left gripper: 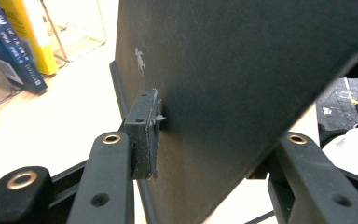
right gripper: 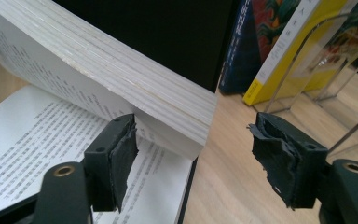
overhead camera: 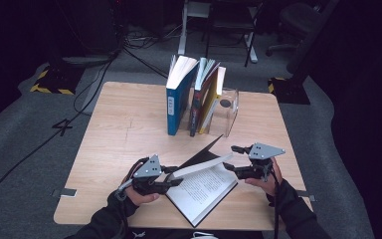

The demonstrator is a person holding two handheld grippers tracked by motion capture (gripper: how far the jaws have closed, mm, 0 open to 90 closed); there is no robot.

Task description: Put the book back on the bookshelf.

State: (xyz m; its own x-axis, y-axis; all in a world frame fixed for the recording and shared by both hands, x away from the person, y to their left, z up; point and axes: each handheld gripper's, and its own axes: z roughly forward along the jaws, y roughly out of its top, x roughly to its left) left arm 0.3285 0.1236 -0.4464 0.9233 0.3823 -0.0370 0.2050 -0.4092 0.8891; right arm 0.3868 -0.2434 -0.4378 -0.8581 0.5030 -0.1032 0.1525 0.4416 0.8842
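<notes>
Worktop (overhead camera: 119,129): pale wood, carrying everything here.

Far centre: a row of books (overhead camera: 194,94) stands upright, leaning against a clear stand (overhead camera: 227,112) on their right. The stand props them so they don't tip over.

Near centre: an open book (overhead camera: 204,186) lies on the worktop, text pages up. Its black cover (left gripper: 242,79) and a thick block of pages (right gripper: 135,88) are raised off the flat half, tilted up toward the far side. Judged: the book is being closed, or paged through in bulk.

Left tongs (overhead camera: 171,178): partly closed, clamped on the raised cover at the book's left edge. In the left gripper view one pad (left gripper: 144,135) lies flat against the black surface, the other jaw behind the board. This grip is what keeps the cover up.

Right tongs (overhead camera: 233,158): jaws apart, holding nothing. They sit at the book's right edge; in the right gripper view the page block's corner reaches between the pads (right gripper: 121,163) without being squeezed, probably to steady or catch it.
</notes>
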